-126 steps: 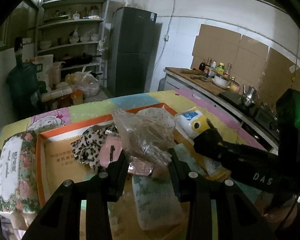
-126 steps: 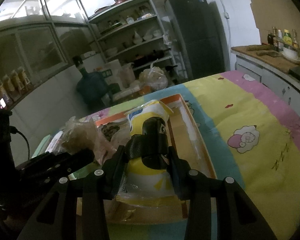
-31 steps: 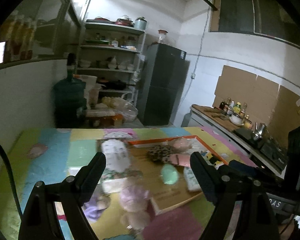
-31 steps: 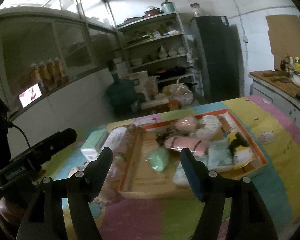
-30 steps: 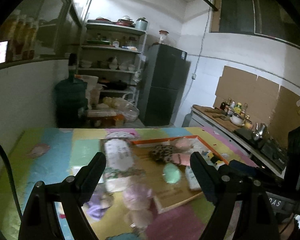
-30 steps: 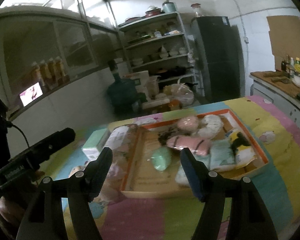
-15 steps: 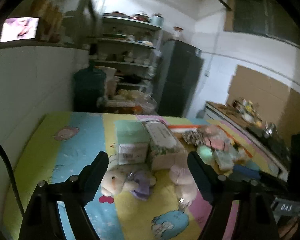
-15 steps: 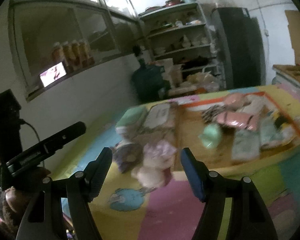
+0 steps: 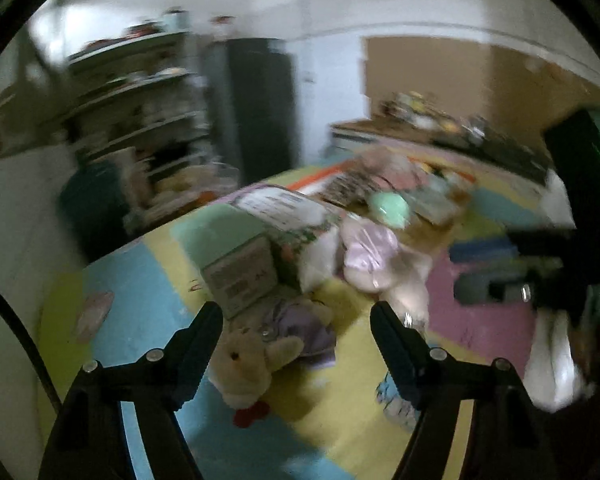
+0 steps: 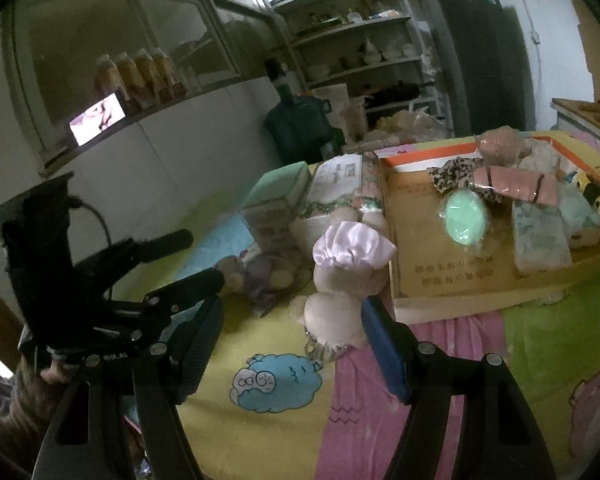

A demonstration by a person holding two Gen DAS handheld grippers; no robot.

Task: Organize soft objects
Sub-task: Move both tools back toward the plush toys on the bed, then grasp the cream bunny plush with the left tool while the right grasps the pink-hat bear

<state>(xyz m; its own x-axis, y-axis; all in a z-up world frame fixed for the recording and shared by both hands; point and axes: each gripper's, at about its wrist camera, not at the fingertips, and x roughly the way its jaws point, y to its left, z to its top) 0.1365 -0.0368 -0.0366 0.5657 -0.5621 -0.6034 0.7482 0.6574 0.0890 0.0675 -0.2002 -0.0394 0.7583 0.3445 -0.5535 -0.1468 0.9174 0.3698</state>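
A beige plush toy in a purple dress point(image 9: 272, 344) lies on the colourful mat, between and just beyond the fingers of my left gripper point(image 9: 296, 320). Its jaws are closing, but the pads stand clear of the toy. In the right wrist view the same toy point(image 10: 256, 272) lies beside my left gripper point(image 10: 200, 258). A plush toy with a pink cap point(image 10: 340, 276) lies just ahead of my right gripper point(image 10: 292, 320), which is open and empty. The orange-rimmed cardboard tray point(image 10: 440, 280) to the right holds several soft things, among them a green sponge point(image 10: 464, 220) and a pink bundle point(image 10: 516, 186).
A green box point(image 10: 276, 196) and a floral tissue pack point(image 10: 340, 184) stand behind the toys, against the tray's left side. A low white wall with a water jug point(image 10: 300, 124), shelves and a dark fridge point(image 10: 480, 52) lie beyond the table. The left wrist view is blurred.
Both views have swung left from the tray to the plush toys and dropped closer to the mat. The left gripper's view has rolled and its jaws have narrowed a little.
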